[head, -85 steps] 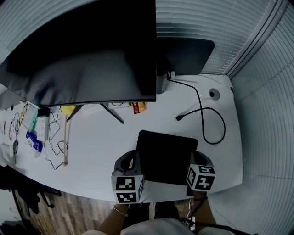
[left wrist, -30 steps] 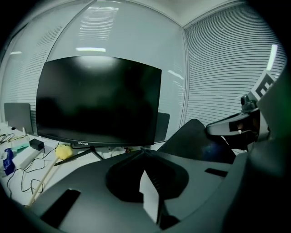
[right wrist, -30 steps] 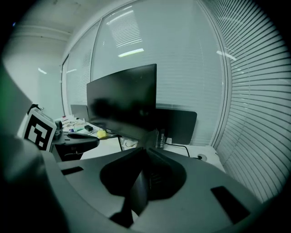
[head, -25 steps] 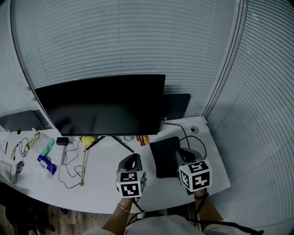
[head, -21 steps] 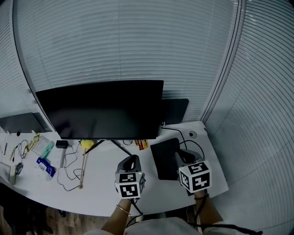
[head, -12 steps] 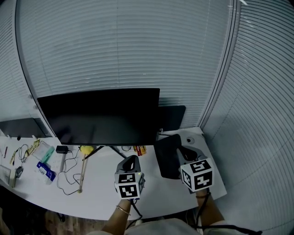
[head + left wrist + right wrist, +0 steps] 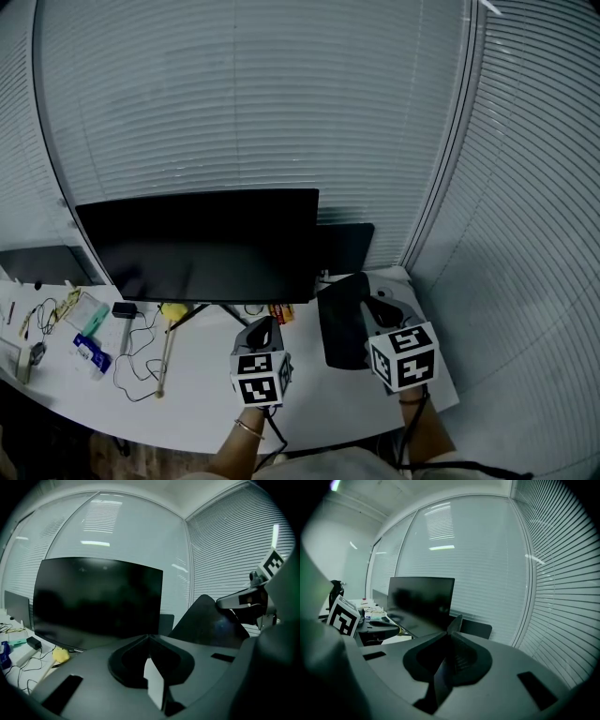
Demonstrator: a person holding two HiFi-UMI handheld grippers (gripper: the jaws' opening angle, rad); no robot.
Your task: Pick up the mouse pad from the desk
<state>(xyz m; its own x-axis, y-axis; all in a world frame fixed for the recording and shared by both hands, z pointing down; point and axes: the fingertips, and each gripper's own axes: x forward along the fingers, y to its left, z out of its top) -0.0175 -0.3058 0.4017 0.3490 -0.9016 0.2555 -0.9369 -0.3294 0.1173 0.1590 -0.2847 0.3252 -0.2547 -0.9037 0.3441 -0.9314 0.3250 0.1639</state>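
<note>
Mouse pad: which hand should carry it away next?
Right. The right gripper pinches the mouse pad, which is tilted up off the desk. The left gripper is shut on nothing, beside it.

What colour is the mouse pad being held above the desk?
Black all over. The flat rectangular mouse pad shows best in the head view, against the white desk.

This looks like an office. A long white desk (image 7: 314,398) holds a big dark screen (image 7: 202,244), with thin wires (image 7: 131,361) lying on it. Grey blinds (image 7: 253,103) cover the tall windows behind. Maybe a second screen (image 7: 37,265) stands far left.
</note>
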